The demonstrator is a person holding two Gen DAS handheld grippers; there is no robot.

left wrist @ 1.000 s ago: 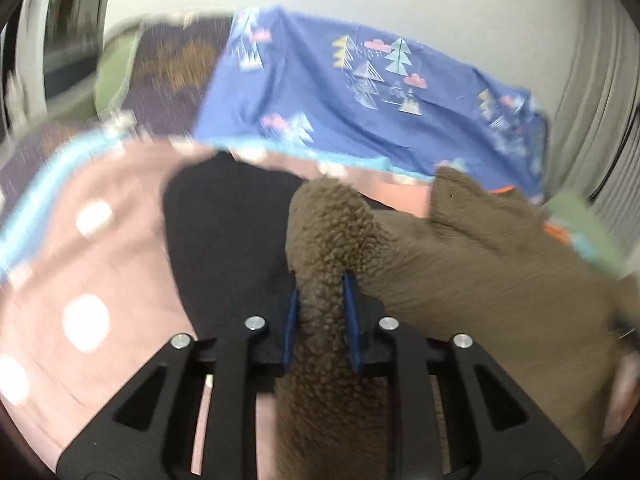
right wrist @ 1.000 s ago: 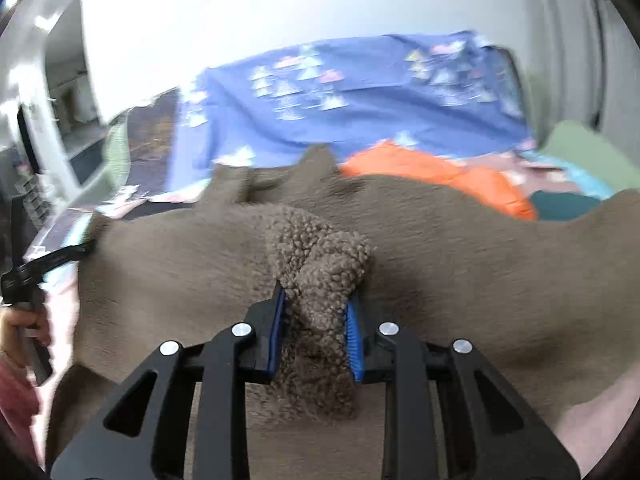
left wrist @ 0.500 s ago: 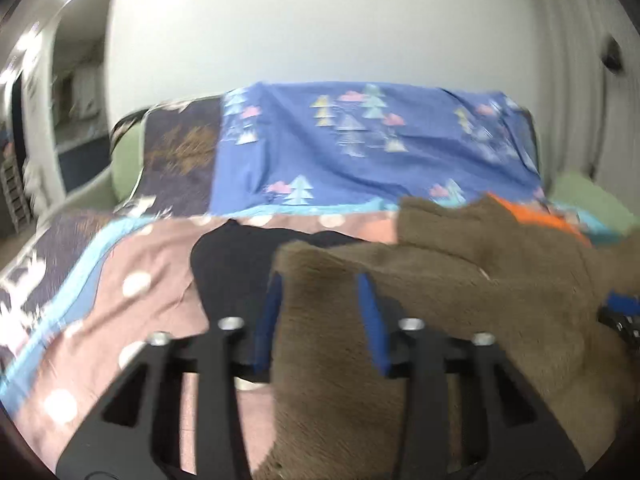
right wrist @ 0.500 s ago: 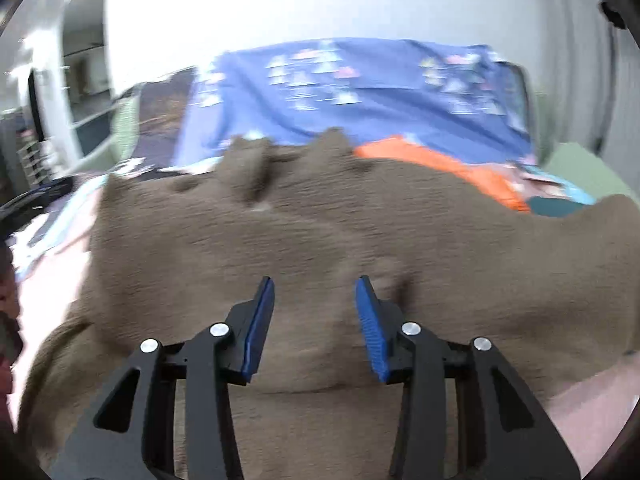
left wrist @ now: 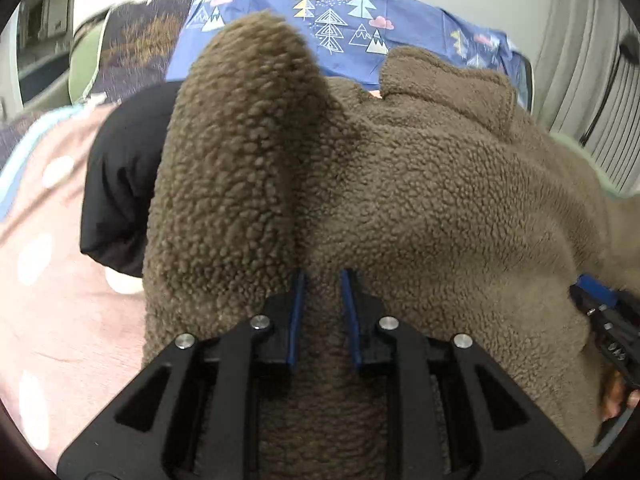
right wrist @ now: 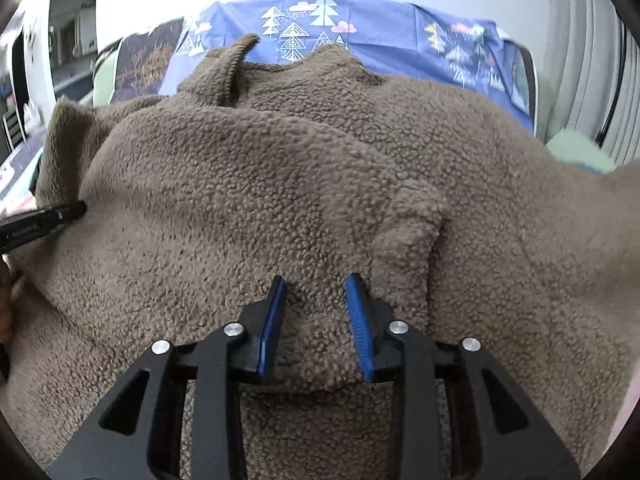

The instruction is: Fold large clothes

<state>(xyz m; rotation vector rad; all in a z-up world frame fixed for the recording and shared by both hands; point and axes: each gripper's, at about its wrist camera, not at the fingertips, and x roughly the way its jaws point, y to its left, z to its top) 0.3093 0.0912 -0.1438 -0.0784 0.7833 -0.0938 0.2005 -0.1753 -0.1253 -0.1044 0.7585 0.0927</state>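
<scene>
A large brown fleece jacket (left wrist: 440,184) lies on the bed and fills both views (right wrist: 280,168). My left gripper (left wrist: 322,280) is shut on a bunched fold of the fleece near its left edge; a thick roll of it (left wrist: 236,152) stands up just past the fingers. My right gripper (right wrist: 316,284) is closed around another bunch of the fleece, the blue pads pressing it from both sides. The right gripper's tip shows at the right edge of the left wrist view (left wrist: 596,292). The left gripper's tip shows at the left edge of the right wrist view (right wrist: 44,220).
A black garment (left wrist: 120,184) lies under the fleece at its left, on a pink dotted bedspread (left wrist: 52,280). A blue sheet with tree prints (right wrist: 360,36) hangs over the headboard behind. Curtains (left wrist: 580,60) are at the right.
Both grippers stood open over the fleece half a second ago after letting go of earlier folds. Now both have closed on new bunches of it, nearer to the cloth.
</scene>
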